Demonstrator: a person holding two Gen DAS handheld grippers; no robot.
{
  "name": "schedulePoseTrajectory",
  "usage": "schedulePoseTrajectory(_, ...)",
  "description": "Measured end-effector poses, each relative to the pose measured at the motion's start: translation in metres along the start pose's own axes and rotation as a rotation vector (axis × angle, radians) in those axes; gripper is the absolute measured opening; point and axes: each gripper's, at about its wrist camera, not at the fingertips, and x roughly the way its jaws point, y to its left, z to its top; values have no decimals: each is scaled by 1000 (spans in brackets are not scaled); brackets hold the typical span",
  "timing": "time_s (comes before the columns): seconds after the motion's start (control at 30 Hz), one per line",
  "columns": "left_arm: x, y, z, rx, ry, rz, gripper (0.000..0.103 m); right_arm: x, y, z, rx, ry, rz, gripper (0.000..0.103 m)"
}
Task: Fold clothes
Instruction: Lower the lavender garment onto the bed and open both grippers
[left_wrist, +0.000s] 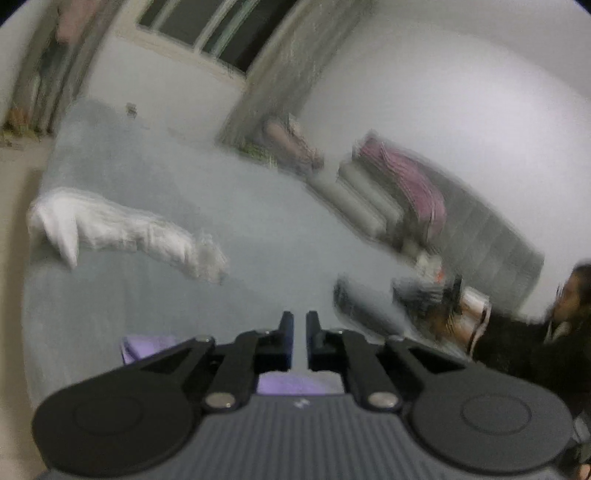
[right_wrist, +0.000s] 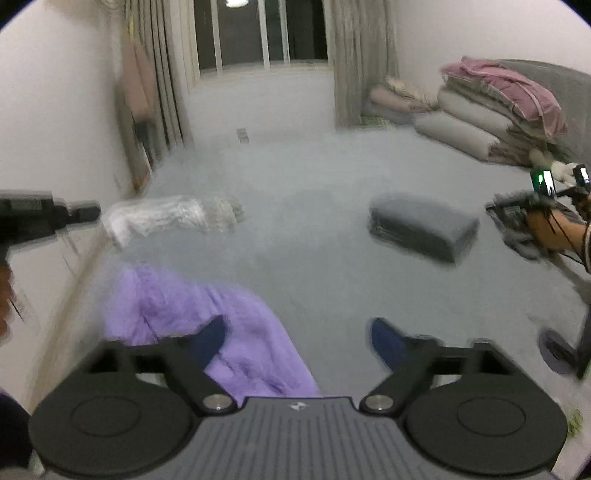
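Grey sheeting covers the bed (right_wrist: 303, 177) that fills both views, the largest thing here. Stacked at its far right corner lies a pile of bedding (right_wrist: 491, 110), grey rolls under a pink quilt. A folded grey blanket (right_wrist: 421, 229) sits alone right of centre. A crumpled white garment (left_wrist: 125, 229) lies near the left edge, its long axis running left to right. The purple garment (right_wrist: 207, 317) lies bunched at the near left edge of the bed, its long axis slanting from far left to near right; its near end is hidden behind the right gripper's body. In the left wrist view only slivers of it show under the tool.

The right gripper (right_wrist: 297, 339) hangs with fingers spread wide, one blue pad over the purple cloth, pinching nothing. The left gripper (left_wrist: 300, 325) has its fingers drawn nearly together with a thin empty gap.

A small white emblem on each gripper body is the only marking; no lettering is readable. Motion blur smears both pictures, and a person at the right edge is cut off.
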Motion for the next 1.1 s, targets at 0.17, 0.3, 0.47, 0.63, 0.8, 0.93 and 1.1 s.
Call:
schedulePoseTrajectory(0.17, 25, -1, -25, 54, 77, 68, 16, 13, 1, -28, 27, 65, -26, 90)
schedulePoseTrajectory(0.3, 15, -10, -27, 90, 51, 72, 27, -21, 7, -20, 10, -12, -85, 95)
schedulePoseTrajectory(0.47, -29, -29, -19, 105, -21, 21, 32, -91, 19, -8, 50, -150, -34, 103)
schedulePoseTrajectory(0.63, -90, -53, -11, 133, -81, -63, 36, -170, 45, 3, 78, -174, 19, 103)
schedulePoseTrajectory(0.8, -184, -76, 20, 170, -204, -154, 46, -279, 52, 23, 123, -255, 180, 103)
schedulePoseTrajectory(0.93, -278, -101, 45, 240, -343, -173, 58, -329, 49, 31, 196, -269, 262, 103)
schedulePoseTrajectory(1.1, -324, -127, 43, 345, -481, -55, 89, -268, 53, 18, 227, -87, 198, 103)
